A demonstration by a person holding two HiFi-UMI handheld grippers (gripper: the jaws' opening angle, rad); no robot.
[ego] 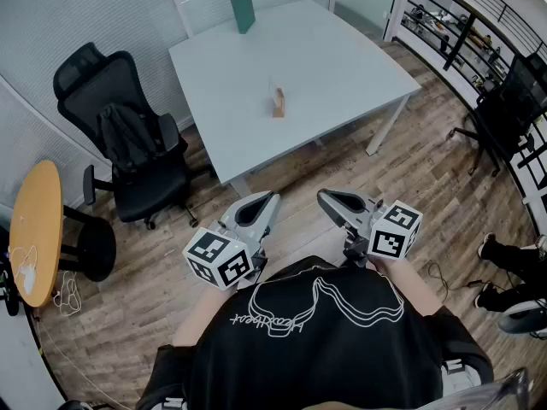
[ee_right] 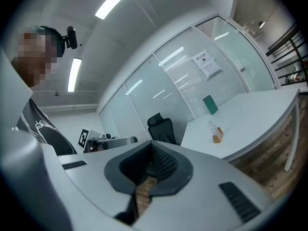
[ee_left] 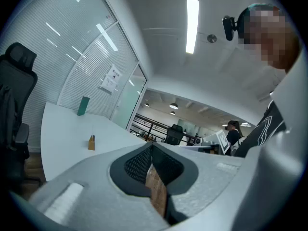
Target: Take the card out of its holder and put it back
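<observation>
Left tongs (ego: pixel 270 198) and right tongs (ego: pixel 325 196) both shut and empty — card (ee_right: pixel 212 127) in its holder (ego: pixel 278 104), well ahead on the bench (ego: pixel 342 67).

Nearest, just in front of a black printed shirt (ego: pixel 316 340): the two tongs side by side, tips forward over the wood-plank floor (ego: pixel 299 186), jaws pressed together on nothing. Beyond, the white bench; near its middle, the small wooden holder, upright, with the clear card standing in its slot — far from both tongs. At the far edge, a green book (ego: pixel 243 9) on end. Off to the left, a black office chair (ego: pixel 128 143) and a round orange table (ego: pixel 34 229).
</observation>
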